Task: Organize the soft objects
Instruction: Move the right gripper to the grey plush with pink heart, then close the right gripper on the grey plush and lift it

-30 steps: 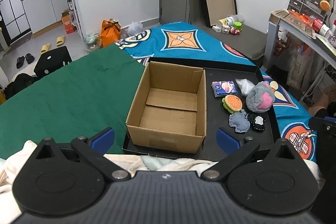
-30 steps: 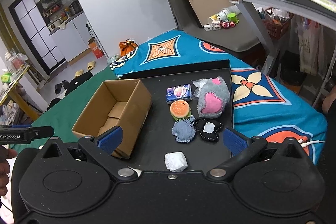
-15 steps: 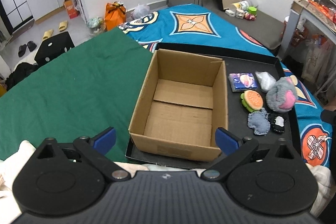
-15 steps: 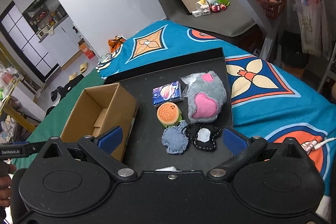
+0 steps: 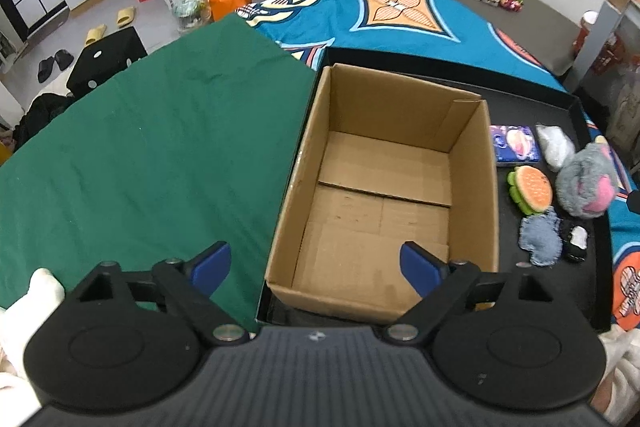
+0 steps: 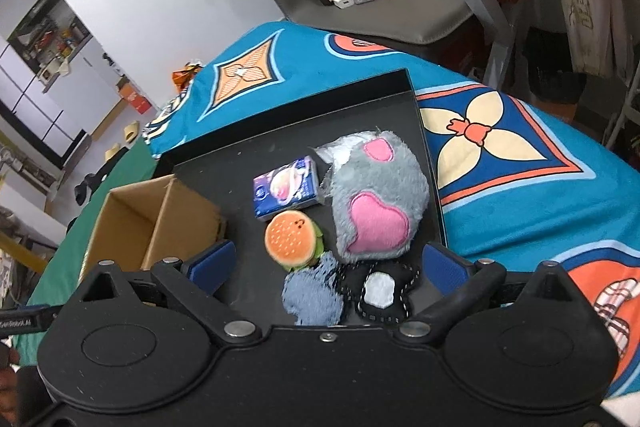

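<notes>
Brown corrugated cardboard box [image 5: 384,187], open-topped and with nothing inside, sits at the left end of a shallow black tray [image 5: 532,95] laid across a bed with a teal patterned cover [image 5: 384,3] and a dark green cloth [image 5: 152,147]. Soft items lie grouped on the tray to the right of the box, none in the box: a small blue printed tissue pack [image 6: 286,185]; a clear crinkled plastic bag [image 5: 554,147] just beyond a fluffy grey plush with pink heart patches [image 6: 378,207]; an orange-and-green burger-shaped plush [image 6: 292,239] touching the pack's near edge; a blue denim fabric patch [image 6: 314,295] and a black stitched fabric patch with a white centre [image 6: 382,291] side by side, nearest the right camera. Left tongs [image 5: 316,263] hang over the near wall of the box, blue pads apart and closing, nothing between them but the box rim below. Right tongs [image 6: 328,265] hang spread wide above the denim and black patches, with the burger and grey plush just beyond the fingertips; pads touch nothing. A hand holding the other tool shows at the lower left edge of the right view.
</notes>
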Tool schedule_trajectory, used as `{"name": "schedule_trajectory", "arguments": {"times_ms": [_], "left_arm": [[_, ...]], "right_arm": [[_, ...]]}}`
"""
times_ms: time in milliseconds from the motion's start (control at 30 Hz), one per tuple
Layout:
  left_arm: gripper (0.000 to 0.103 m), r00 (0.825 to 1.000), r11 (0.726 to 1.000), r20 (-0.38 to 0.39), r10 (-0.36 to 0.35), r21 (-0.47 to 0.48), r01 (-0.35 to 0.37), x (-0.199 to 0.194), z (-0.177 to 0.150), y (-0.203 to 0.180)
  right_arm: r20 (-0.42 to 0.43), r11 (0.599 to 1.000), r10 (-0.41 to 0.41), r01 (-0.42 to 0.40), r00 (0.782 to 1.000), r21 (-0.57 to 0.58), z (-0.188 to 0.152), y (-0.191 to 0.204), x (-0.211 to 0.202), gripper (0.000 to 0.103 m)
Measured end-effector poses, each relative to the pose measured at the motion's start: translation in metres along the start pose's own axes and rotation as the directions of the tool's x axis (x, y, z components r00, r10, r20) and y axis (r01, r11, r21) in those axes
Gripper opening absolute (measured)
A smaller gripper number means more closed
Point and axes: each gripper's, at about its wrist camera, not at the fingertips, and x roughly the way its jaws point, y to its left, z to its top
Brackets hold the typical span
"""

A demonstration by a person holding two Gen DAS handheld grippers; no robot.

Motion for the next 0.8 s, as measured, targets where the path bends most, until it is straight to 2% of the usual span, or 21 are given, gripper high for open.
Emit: {"name": "schedule_trajectory", "arguments": {"times_ms": [267,333,433,600,733,800], "left_arm": [[0.077,0.998,0.999,-0.047,0.033,0.007,-0.033,0.033,0.008,0.007],[0.074,0.997,0.999,-0.061,0.044,0.014,-0.044,0.041,0.008,0.008],[0.068,0.995,0.998,-0.086,0.054,0.023,-0.052,0.052,0.008,0.009],[0.064,0.991,0.997,-0.117,0.064,0.043,-0.06,0.065,0.007,0.009],[0.055,0.99,0.997,-0.128,0.066,0.037,-0.061,0.07,0.009,0.012],[0.049,0.989,0.998,-0.135,0.063,0.035,-0.058,0.072,0.008,0.012]], "right_arm": [[0.006,0.999,-0.041,0.041,0.999,0.036,-0.001,-0.003,0.036,0.097],[0.011,0.997,-0.055,0.054,0.998,0.048,-0.004,-0.007,0.043,0.093],[0.043,0.996,-0.056,0.053,0.998,0.072,-0.007,-0.013,0.05,0.091],[0.106,0.995,-0.07,0.062,0.992,0.075,-0.01,-0.017,0.059,0.09],[0.118,0.994,-0.078,0.068,0.99,0.086,-0.012,-0.02,0.065,0.082],[0.119,0.993,-0.087,0.076,0.989,0.088,-0.013,-0.021,0.068,0.073]]}}
